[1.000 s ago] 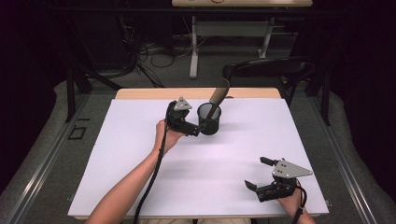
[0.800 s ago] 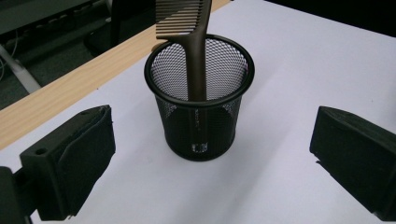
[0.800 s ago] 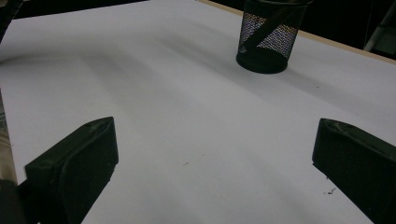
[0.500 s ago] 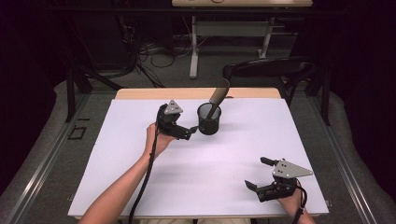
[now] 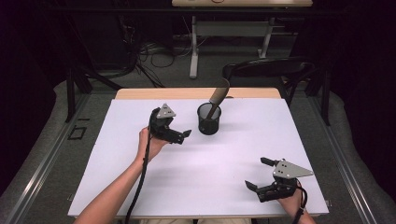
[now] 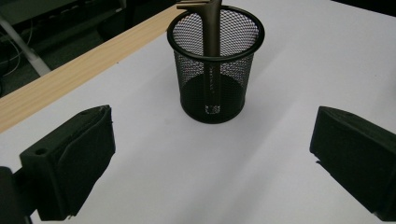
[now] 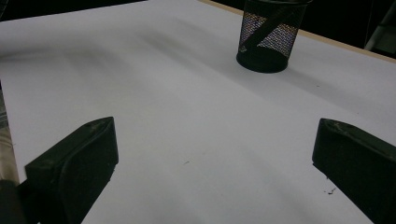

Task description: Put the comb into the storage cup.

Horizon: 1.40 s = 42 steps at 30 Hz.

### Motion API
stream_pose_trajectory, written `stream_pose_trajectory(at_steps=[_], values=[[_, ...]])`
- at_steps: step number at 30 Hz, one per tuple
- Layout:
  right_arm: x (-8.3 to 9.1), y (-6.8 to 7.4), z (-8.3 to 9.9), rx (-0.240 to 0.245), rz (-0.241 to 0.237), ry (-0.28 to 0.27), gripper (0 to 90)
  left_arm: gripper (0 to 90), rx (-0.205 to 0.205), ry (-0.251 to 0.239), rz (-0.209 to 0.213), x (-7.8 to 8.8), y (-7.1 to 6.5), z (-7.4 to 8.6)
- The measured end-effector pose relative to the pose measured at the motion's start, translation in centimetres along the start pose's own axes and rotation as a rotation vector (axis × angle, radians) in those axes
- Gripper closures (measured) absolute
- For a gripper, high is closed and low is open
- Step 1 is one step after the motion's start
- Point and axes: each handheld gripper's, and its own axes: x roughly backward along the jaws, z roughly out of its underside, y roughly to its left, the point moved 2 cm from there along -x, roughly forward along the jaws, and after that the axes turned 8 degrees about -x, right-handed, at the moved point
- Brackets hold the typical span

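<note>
A black mesh cup (image 5: pixel 208 120) stands upright at the far middle of the white table (image 5: pixel 224 154). A brown long-handled utensil (image 5: pixel 218 95) leans out of it to the far right. My left gripper (image 5: pixel 180 136) hovers a short way left of the cup, open and holding nothing, jaws pointing at it. In the left gripper view the cup (image 6: pixel 215 70) and utensil (image 6: pixel 211 42) sit dead ahead beyond the gripper (image 6: pixel 212 140). My right gripper (image 5: pixel 257 173) rests open near the front right edge; its own view shows the gripper (image 7: pixel 217 140) with the cup (image 7: pixel 271 39) far off.
A wooden strip (image 5: pixel 140 93) runs along the table's far edge. Beyond it stand a dark chair (image 5: pixel 271 67) and a desk frame with cables on the floor. Grey floor lies on both sides of the table.
My left gripper has drawn back from beside the cup, moving left and slightly nearer the person. The utensil stays in the cup. The right gripper has not moved.
</note>
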Motion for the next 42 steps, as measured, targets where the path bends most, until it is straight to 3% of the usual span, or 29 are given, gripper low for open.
stream_pose_trajectory(at_steps=[24,42], values=[[-0.2,0.0,0.1,-0.01,0.002,0.019,0.0,0.1,0.055,0.004,-0.054,4.3,0.7,4.5],[-0.3,0.0,0.1,-0.016,0.007,0.024,0.0,0.1,0.089,-0.014,-0.09,6.9,0.2,7.3]])
